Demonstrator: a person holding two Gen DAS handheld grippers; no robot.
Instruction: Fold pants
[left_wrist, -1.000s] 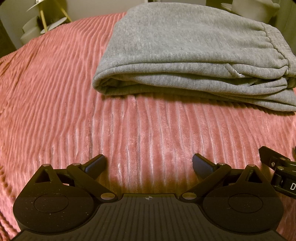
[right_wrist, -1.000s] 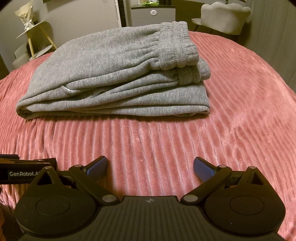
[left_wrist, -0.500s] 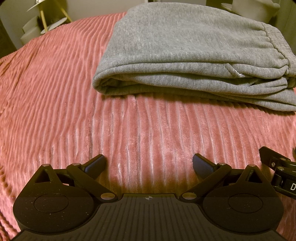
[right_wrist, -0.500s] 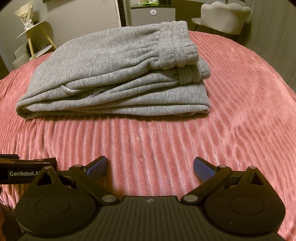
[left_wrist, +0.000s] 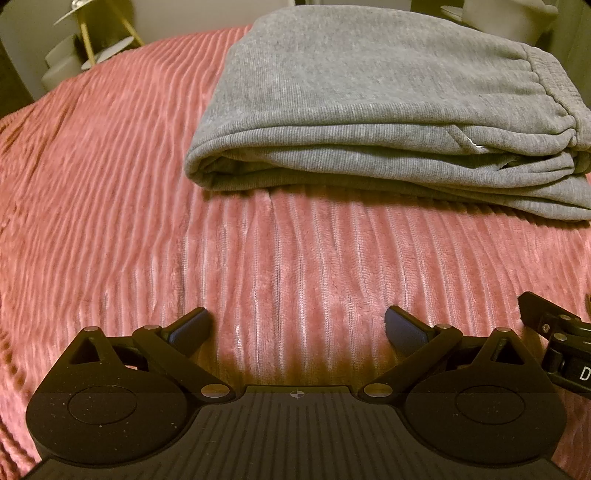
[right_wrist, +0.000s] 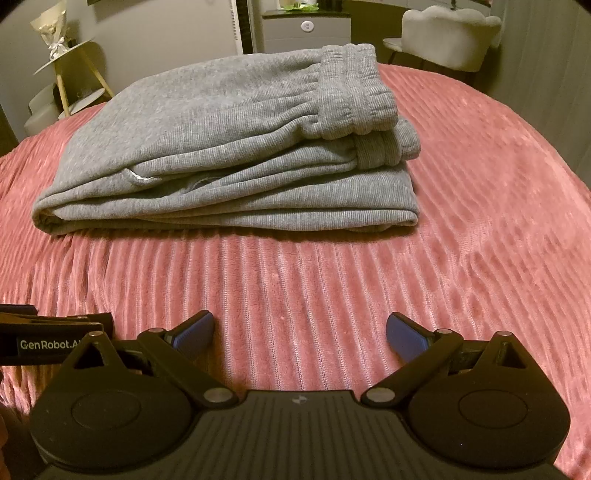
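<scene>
A ribbed pink bedspread (right_wrist: 480, 221) fills both views, and on it, toward twelve o'clock from the grippers, the grey pants (right_wrist: 229, 155) lie in a compact stack of layers with the elastic waistband (right_wrist: 354, 92) on top at about one o'clock. The folding looks finished, though the far side of the stack is hidden, so the next move probably calls for nothing beyond a check or a tidy. The left gripper (left_wrist: 297, 328) and right gripper (right_wrist: 300, 332) hover side by side at six o'clock, well apart from the pants, fingers spread wide and holding nothing.
</scene>
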